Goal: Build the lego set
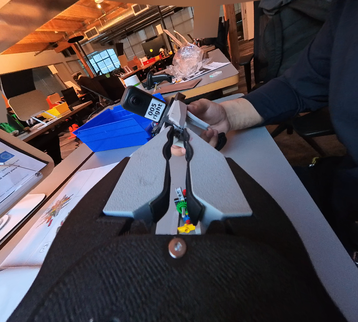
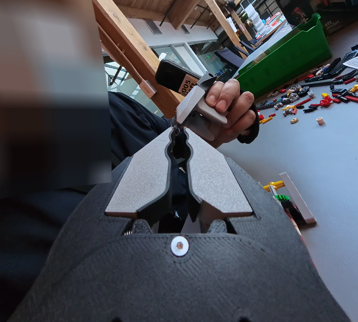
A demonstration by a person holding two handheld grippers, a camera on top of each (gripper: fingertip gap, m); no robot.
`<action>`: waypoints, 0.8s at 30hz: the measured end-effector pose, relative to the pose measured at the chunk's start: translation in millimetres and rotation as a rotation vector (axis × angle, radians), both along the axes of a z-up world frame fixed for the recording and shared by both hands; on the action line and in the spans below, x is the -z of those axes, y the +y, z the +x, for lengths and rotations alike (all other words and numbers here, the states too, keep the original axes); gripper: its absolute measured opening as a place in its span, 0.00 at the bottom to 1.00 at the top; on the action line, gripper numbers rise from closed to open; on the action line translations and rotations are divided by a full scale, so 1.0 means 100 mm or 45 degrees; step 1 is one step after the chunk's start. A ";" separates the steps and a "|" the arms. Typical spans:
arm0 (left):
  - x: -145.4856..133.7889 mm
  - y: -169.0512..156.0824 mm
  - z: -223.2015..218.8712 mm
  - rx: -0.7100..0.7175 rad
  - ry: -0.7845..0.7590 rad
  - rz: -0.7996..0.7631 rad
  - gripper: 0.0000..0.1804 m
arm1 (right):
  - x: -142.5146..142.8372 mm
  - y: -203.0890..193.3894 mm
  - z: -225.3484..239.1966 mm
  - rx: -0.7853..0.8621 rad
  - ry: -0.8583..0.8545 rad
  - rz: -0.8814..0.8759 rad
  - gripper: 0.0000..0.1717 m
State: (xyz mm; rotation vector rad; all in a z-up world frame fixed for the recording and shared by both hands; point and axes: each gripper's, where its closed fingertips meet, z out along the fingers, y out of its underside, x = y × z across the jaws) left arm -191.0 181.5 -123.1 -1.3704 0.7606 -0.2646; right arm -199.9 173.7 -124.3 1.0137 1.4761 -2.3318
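Observation:
Both grippers are raised above the grey table (image 1: 261,167) and meet tip to tip. In the left wrist view my left gripper (image 1: 178,134) is shut on a small black piece (image 1: 179,135) at its very tips. The right gripper's grey finger (image 1: 177,113), held by a hand (image 1: 209,115), comes in from beyond. In the right wrist view my right gripper (image 2: 178,132) is shut on the small black piece (image 2: 175,135), which has a hole in it. The left gripper's finger (image 2: 188,108) touches down on the same spot from above.
A blue bin (image 1: 112,130) stands behind the grippers. A small assembly with a green gear and a yellow connector (image 1: 183,210) lies on the table below, by a grey plate (image 2: 298,200). Loose building pieces (image 2: 310,99), a green bin (image 2: 286,55) and printed sheets (image 1: 58,210) lie around. My left and right fingertips are right by each other.

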 end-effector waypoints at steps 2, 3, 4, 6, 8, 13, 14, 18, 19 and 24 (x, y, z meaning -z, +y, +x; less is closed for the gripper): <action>0.00 0.00 0.00 -0.004 0.008 -0.006 0.03 | 0.00 0.00 0.00 -0.004 -0.009 -0.007 0.02; 0.01 0.01 0.00 -0.006 0.010 -0.011 0.03 | 0.01 0.00 0.00 -0.003 -0.012 -0.009 0.02; 0.01 0.01 -0.01 -0.008 0.014 -0.017 0.03 | 0.01 0.01 -0.01 -0.004 -0.017 -0.014 0.02; 0.00 0.03 0.00 -0.017 0.028 -0.027 0.03 | 0.00 0.02 0.00 -0.009 -0.022 -0.035 0.03; -0.02 0.05 0.01 -0.026 0.041 -0.038 0.03 | -0.03 0.04 0.01 -0.019 -0.020 -0.069 0.03; -0.07 0.08 0.03 -0.055 0.068 -0.046 0.03 | -0.08 0.08 0.03 -0.081 -0.028 -0.194 0.03; -0.07 0.08 0.04 -0.057 0.068 -0.049 0.03 | -0.09 0.08 0.04 -0.094 -0.027 -0.208 0.02; -0.08 0.08 0.05 -0.055 0.057 -0.053 0.03 | -0.11 0.08 0.06 -0.138 -0.026 -0.254 0.04; -0.08 0.08 0.05 -0.055 0.051 -0.057 0.03 | -0.10 0.08 0.06 -0.144 -0.030 -0.261 0.04; -0.05 0.11 0.04 -0.092 0.080 -0.069 0.03 | -0.07 0.10 0.05 -0.153 -0.047 -0.279 0.03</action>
